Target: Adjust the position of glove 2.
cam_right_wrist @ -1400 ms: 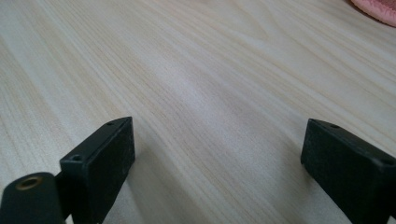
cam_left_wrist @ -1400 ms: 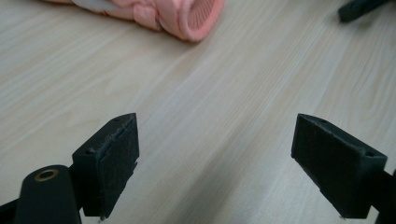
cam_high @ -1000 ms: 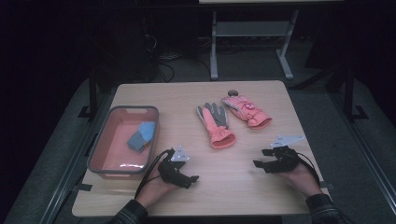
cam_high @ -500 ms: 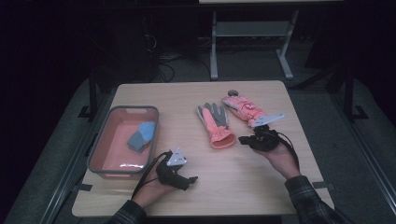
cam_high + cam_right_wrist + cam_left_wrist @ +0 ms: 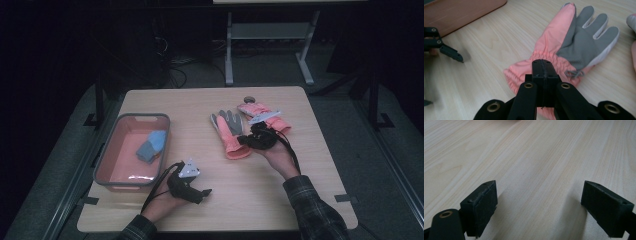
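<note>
- High view: wooden tabletop (image 5: 210,102) with a pink bin (image 5: 131,150) at left holding a blue-grey bundle (image 5: 151,145). Near the middle, a pink glove with grey palm (image 5: 229,132), fingers pointing away; just beside it to the right, a second pink glove (image 5: 262,114). Right tongs (image 5: 242,140) poised over the cuff of the nearer glove, hand behind. Left tongs (image 5: 206,192) resting low near the front edge, beside the bin, well apart from both gloves.
- Left gripper view: left tongs (image 5: 539,205) spread wide, nothing between them, bare wood grain beneath.
- Right gripper view: right tongs (image 5: 543,71) pressed together, tips at the gathered cuff of the pink glove with grey palm (image 5: 571,42); unclear whether any fabric is pinched between them. Bin wall (image 5: 461,12) at upper left.
- Likely step: taking the nearer glove by its cuff, perhaps for the bin. Next move calls for a confirmed hold on the cuff, then a lift clear of the neighbouring glove.
</note>
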{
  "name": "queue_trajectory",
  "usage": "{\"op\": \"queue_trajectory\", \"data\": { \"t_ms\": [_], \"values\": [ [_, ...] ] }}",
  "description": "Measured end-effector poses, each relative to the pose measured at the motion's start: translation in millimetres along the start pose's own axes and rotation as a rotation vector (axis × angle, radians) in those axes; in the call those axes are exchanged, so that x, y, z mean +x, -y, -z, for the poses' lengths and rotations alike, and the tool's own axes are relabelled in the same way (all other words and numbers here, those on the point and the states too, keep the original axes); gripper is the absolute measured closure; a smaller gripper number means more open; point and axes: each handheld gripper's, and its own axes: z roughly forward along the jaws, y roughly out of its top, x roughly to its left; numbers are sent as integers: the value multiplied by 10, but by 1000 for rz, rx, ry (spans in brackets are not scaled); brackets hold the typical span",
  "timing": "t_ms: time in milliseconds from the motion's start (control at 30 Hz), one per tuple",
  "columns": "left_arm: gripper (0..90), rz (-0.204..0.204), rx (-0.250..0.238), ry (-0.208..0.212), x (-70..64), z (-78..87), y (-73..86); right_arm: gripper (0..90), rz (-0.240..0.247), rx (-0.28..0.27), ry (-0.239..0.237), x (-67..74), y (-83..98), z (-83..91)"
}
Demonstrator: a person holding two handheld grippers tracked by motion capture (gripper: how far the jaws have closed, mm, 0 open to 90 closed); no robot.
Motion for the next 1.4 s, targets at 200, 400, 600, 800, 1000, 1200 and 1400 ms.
{"op": "queue_trajectory", "data": {
  "t_ms": [200,400,600,800,1000,1200,1400],
  "values": [
    [129,1,0,0,-1,0,0,899,1,22,-1,13,-36,-139],
    [129,1,0,0,-1,0,0,899,-1,46,-10,26,-6,-150],
    [129,0,2,-1,-1,2,-1,899,30,72,-20,42,75,-98],
    [129,0,2,-1,-1,2,-1,899,28,78,-33,12,203,35],
    [129,7,-2,-1,-5,0,-1,897,37,85,-50,20,324,174],
    [129,7,-3,-1,-5,0,-1,898,64,98,-60,57,443,322],
    [129,3,-3,-4,0,0,-2,897,67,109,-64,64,586,503]
  ]
}}
